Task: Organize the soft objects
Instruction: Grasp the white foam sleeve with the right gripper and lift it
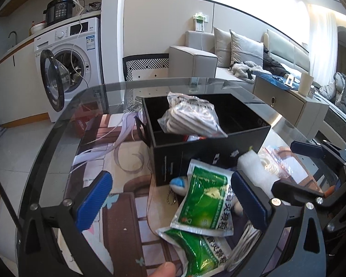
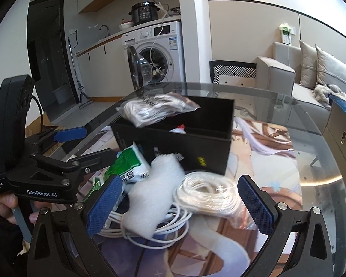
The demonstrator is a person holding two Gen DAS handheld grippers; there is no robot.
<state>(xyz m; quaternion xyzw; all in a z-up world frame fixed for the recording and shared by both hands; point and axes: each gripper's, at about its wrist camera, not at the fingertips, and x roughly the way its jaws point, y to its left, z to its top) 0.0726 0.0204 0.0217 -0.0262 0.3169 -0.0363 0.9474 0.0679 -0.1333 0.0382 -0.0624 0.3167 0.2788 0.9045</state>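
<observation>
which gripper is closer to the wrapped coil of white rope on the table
Right. The right gripper is open with the white rope coil lying between its fingers. The left gripper is open over the green packets, off to the coil's left.
</observation>
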